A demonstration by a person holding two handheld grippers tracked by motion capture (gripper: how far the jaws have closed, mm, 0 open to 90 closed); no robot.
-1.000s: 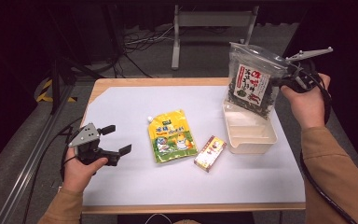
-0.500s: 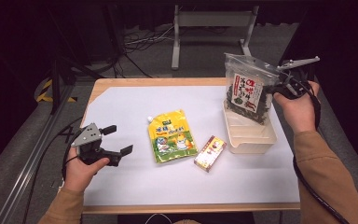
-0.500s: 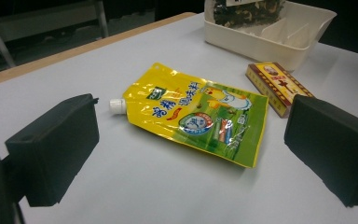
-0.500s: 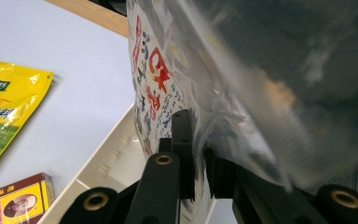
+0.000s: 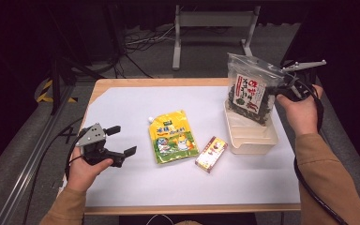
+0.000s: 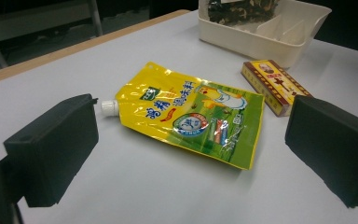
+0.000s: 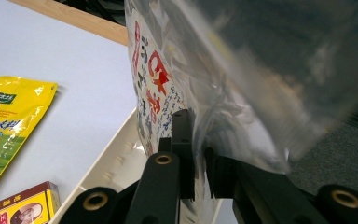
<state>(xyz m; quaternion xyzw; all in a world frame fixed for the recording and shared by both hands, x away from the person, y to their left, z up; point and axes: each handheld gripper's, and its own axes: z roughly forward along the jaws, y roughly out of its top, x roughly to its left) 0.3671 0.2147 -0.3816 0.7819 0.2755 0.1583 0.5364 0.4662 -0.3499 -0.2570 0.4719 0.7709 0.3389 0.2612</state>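
The right gripper point(image 5: 281, 80) pinches the edge of a clear bag point(image 5: 249, 91), its fingers pressed together on the film. The bag hangs upright, its lower end inside the cream tray point(image 5: 262, 138) at the table's right side. Dark dried contents fill the bag; its label carries red and black East Asian characters on white, which I cannot read.

The left gripper point(image 5: 117, 140) rests at the left of the table point(image 5: 122, 101), fingers spread with nothing between them, pointing towards the yellow pouch point(image 5: 172, 136).

Surroundings: the pouch lies flat near the table's centre, with a white spout cap at its far-left corner. It shows a cartoon duck, a round emblem and East Asian characters, not legible. A small box point(image 5: 211, 153), red and yellow with a portrait on its face, lies between pouch and tray, just beside the tray and apart from the pouch. The tray has a divider inside, seen in the left gripper view point(image 6: 279, 30). Nothing lies between bag and tray. The pouch and box lie well clear of the bag.

Beyond the table, cables and a metal stand point(image 5: 213, 28) sit on the floor.
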